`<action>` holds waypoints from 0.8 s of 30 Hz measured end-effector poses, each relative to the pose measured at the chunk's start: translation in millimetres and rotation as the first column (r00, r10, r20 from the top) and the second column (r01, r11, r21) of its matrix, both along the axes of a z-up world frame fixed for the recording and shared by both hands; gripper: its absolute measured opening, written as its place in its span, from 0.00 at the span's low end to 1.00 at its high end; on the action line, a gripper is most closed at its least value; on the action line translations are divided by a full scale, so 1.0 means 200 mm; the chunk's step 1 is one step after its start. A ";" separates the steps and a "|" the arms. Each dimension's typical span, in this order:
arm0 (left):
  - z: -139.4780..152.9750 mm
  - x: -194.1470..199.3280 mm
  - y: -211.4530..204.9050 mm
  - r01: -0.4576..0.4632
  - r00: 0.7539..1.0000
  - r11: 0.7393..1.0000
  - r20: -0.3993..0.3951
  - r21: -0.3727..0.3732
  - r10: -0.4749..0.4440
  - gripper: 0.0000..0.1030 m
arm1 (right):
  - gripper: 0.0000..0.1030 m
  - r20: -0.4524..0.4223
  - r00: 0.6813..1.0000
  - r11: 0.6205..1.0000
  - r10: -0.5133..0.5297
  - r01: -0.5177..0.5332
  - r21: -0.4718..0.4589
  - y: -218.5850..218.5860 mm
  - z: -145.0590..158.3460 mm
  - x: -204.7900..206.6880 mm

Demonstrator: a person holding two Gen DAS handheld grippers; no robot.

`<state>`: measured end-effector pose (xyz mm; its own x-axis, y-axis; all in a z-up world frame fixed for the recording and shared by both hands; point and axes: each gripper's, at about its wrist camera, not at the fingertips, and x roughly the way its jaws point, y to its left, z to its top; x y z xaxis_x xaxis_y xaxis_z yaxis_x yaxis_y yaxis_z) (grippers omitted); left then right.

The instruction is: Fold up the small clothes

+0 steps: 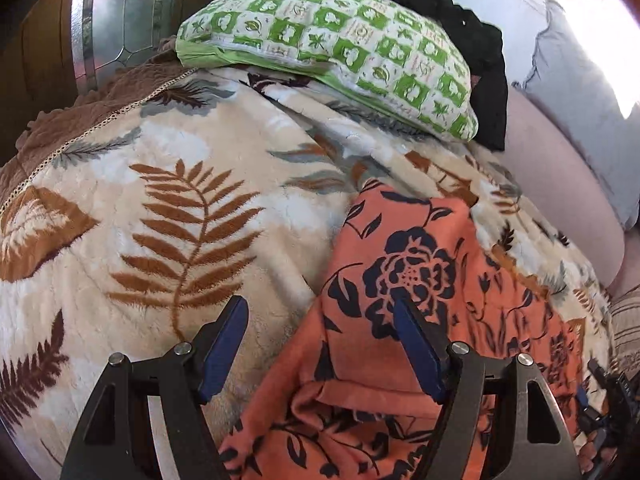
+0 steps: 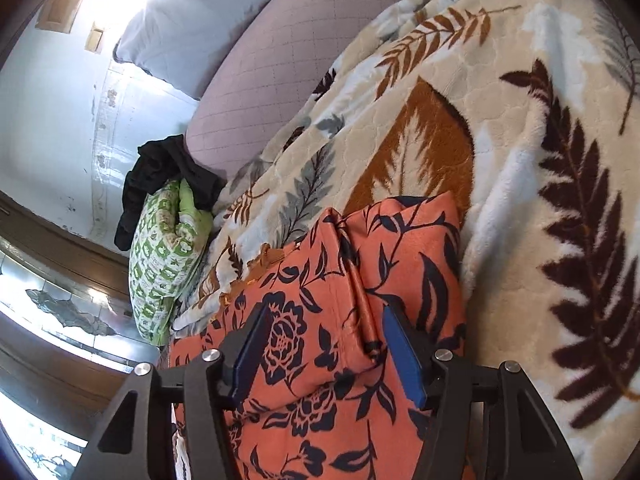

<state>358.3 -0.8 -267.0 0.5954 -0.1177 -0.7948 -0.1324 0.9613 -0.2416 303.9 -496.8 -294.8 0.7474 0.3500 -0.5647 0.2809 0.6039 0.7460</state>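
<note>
An orange garment with a dark blue flower print lies on a cream leaf-patterned blanket. It also shows in the right wrist view, folded over with a raised crease down its middle. My left gripper is open, its jaws wide apart just above the garment's left edge, nothing between them. My right gripper is open too and hovers over the garment, its jaws straddling the crease.
A green and white patterned pillow lies at the head of the bed, with black clothing behind it. A mauve quilted sheet and a grey pillow lie beside the blanket. A wall and metal frame stand behind.
</note>
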 end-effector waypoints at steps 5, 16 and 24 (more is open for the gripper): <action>-0.08 0.03 -0.05 0.048 0.998 0.997 -0.053 0.053 -0.045 0.73 | 0.49 -0.037 0.998 0.990 0.053 -0.058 -0.131 0.11 0.01 0.08; -0.06 0.03 -0.01 0.004 0.999 0.996 -0.052 0.092 0.001 0.73 | 0.13 0.114 0.990 0.970 0.086 -0.057 -0.235 0.21 0.31 -0.11; 0.00 -0.01 -0.05 0.017 1.000 0.990 -0.008 0.143 -0.016 0.73 | 0.13 -0.113 0.993 0.932 0.038 -0.076 -0.355 0.15 0.22 -0.25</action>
<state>356.8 -10.6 -267.9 0.5888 -0.0122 -0.8082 -0.1172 0.9880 -0.1002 254.6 -466.5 -249.9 0.6633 0.1502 -0.7331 0.3019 0.8427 0.4458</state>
